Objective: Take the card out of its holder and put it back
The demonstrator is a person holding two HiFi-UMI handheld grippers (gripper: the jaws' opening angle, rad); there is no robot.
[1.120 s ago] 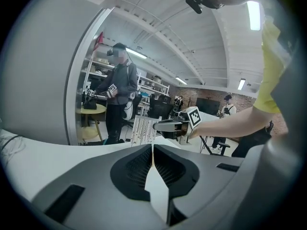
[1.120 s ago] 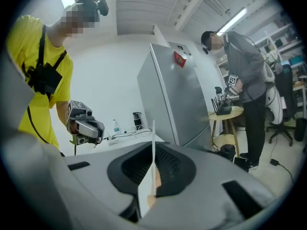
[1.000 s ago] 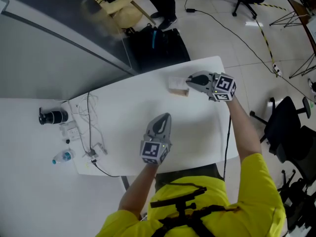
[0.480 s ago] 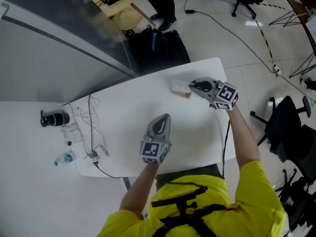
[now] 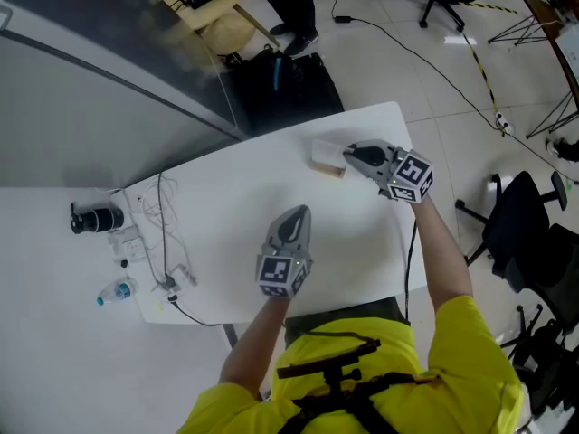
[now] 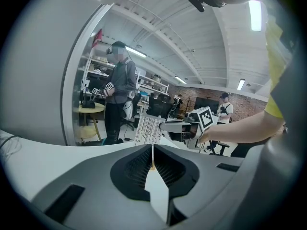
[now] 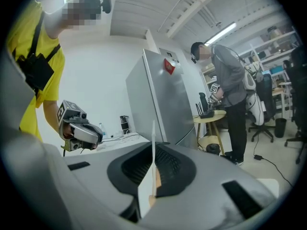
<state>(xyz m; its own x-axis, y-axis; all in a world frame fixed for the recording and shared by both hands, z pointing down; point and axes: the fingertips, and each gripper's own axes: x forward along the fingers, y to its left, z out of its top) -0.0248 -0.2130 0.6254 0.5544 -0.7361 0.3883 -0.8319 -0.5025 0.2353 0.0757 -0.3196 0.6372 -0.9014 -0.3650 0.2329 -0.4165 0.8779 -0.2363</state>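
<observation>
A white card [image 5: 326,153] stands on edge in a small wooden holder [image 5: 333,172] near the far right of the white table [image 5: 235,197]. My right gripper [image 5: 347,153] reaches it from the right, shut on the card. In the right gripper view the card [image 7: 153,138] shows edge-on, a thin white line rising between the closed jaws of my right gripper [image 7: 153,152]. My left gripper [image 5: 298,212] hovers mid-table, nearer to me, shut and holding nothing. From the left gripper view the shut left gripper [image 6: 152,150] faces the striped card [image 6: 147,130] and the right gripper [image 6: 178,131].
Loose cables [image 5: 165,233], a black cylinder [image 5: 94,217] and a small water bottle [image 5: 116,289] lie at the table's left end. A black bag [image 5: 280,84] sits on the floor beyond the table. Office chairs [image 5: 529,233] stand to the right. A person [image 6: 120,97] stands further off.
Almost nothing differs. My right gripper stays closed at the card with only a slight shift, and my left gripper keeps its place.
</observation>
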